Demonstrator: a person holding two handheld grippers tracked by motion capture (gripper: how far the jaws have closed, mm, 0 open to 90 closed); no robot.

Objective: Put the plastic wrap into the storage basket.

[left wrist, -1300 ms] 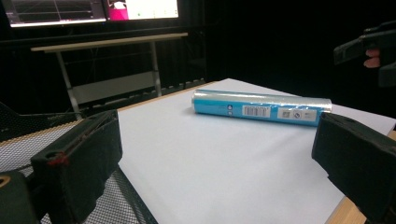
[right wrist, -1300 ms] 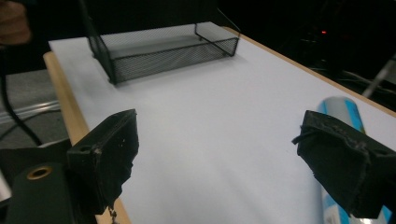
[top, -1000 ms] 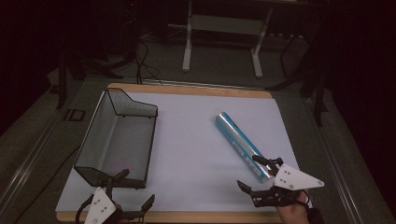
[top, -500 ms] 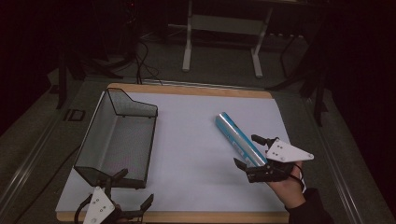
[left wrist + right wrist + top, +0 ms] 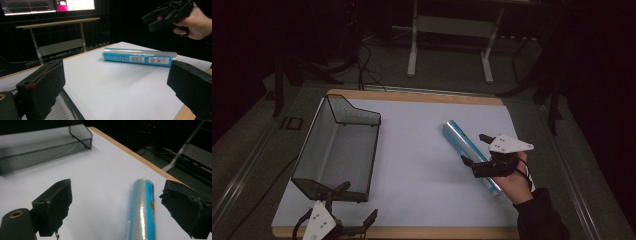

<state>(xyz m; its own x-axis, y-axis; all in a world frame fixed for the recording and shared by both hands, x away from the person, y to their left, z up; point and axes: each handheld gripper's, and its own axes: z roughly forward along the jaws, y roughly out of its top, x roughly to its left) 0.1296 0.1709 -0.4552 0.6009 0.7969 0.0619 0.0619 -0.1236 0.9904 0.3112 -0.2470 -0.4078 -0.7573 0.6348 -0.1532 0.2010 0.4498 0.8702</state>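
Observation:
A blue and silver roll [image 5: 460, 141] lies at an angle on the right half of the white table top [image 5: 412, 150]. My right gripper [image 5: 473, 148] hovers open over the roll's near half, one jaw on each side. In the right gripper view the roll [image 5: 141, 210] runs up between the two spread jaws of the right gripper [image 5: 117, 192]; no contact shows. My left gripper [image 5: 358, 200] rests open at the front left edge, empty. In the left gripper view, the left gripper [image 5: 115, 82] faces the roll [image 5: 140, 58], with the right gripper [image 5: 165, 13] above it.
A black wire mesh tray [image 5: 337, 145] stands on the table's left half, its near end just beyond my left gripper; it is empty. Its mesh [image 5: 45, 145] lies far left of the roll. The wooden table edge [image 5: 412, 95] borders dark floor with a metal stand [image 5: 447, 30].
My right gripper has moved from the table's front right edge forward and up, over the roll's near half, still open. The left gripper, roll and tray have stayed put.

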